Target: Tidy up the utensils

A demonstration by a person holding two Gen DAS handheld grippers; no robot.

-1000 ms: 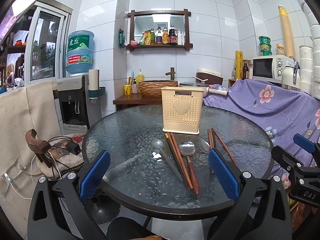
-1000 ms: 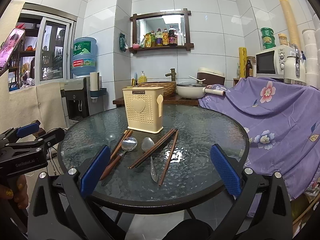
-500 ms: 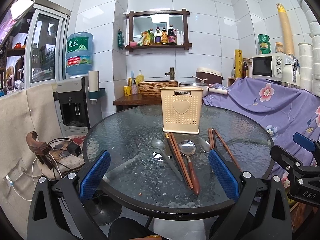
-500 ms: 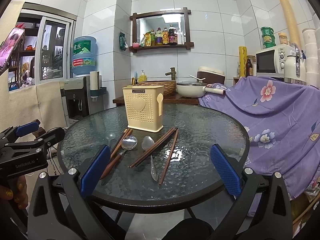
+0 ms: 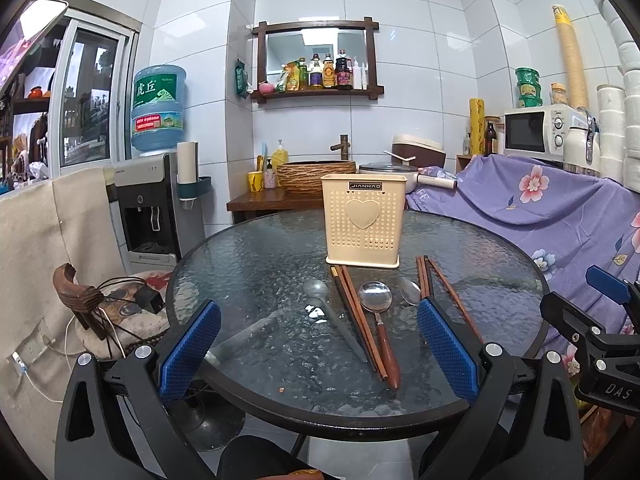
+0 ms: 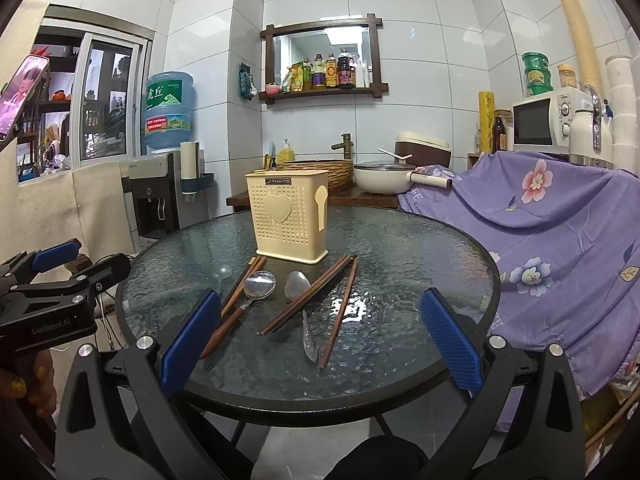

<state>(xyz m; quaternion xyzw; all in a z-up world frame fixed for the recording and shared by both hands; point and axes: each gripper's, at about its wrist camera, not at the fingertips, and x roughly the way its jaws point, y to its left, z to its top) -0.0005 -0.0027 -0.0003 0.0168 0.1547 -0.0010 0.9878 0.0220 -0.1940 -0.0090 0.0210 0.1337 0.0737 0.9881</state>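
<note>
While spread wide, left gripper (image 5: 318,350) holding nothing, blue pads (image 5: 190,350) apart over the near edge of the round glass table (image 5: 248,264), touching none of the utensils. Right gripper (image 6: 320,348) likewise splayed fully and empty, hovering at the near rim, clear of everything on the glass. Left gripper's black frame also visible at the left edge of the right wrist view, held by a hand (image 6: 24,384).

Cream perforated utensil holder (image 5: 363,226) upright near the table's middle, heart on its front, a spoon-shaped relief on one side. Inside not visible from either view; nothing sticking up above its rim.

All utensils flat on the glass, in front of the holder. From the left wrist view: a translucent spoon (image 5: 326,312) farthest left, then a pair of brown chopsticks (image 5: 354,312) just beside a metal spoon with wooden handle (image 5: 380,320), then an all-metal spoon (image 5: 409,291) partly hidden behind the right pad, then a second pair of chopsticks (image 5: 438,280) splayed apart at the near ends. In the right wrist view, one of that second pair crossing over the all-metal spoon's handle.
</note>
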